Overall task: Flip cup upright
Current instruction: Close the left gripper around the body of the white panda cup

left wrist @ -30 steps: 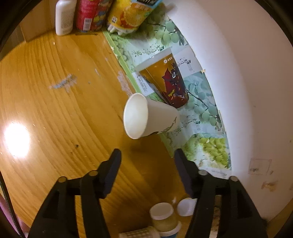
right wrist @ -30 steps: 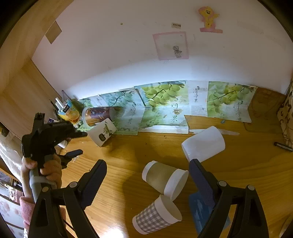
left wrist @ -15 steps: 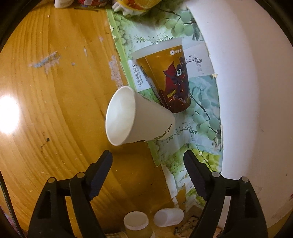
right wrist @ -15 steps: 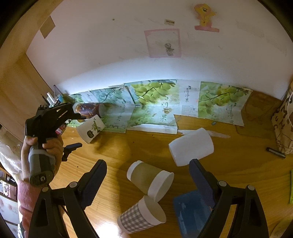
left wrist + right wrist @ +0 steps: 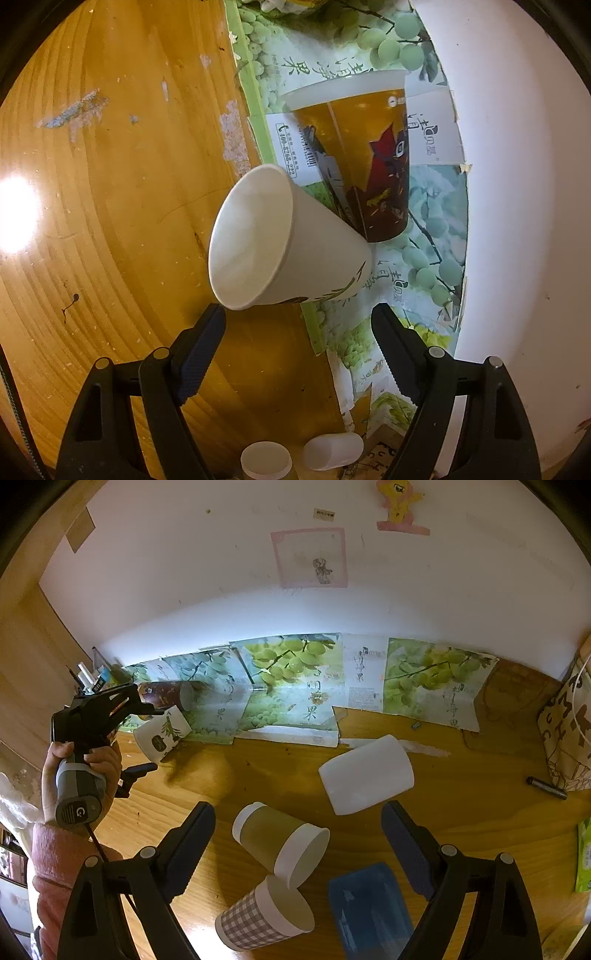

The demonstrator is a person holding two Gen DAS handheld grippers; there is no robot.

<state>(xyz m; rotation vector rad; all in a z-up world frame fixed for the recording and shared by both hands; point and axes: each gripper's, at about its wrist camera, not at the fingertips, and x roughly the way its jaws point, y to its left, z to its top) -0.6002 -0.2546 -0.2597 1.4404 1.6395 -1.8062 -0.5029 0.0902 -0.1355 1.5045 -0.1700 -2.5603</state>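
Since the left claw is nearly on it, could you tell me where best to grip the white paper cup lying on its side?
Grip the white paper cup across its side wall, mid-body, coming from the left claw side. Its mouth faces the wooden table and its base rests against the orange cup, leaving that wall probably easiest to reach.

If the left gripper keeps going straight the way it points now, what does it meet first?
Most likely the white paper cup lying on its side, just ahead of the open left gripper. The orange printed cup lies behind it; depth is uncertain.
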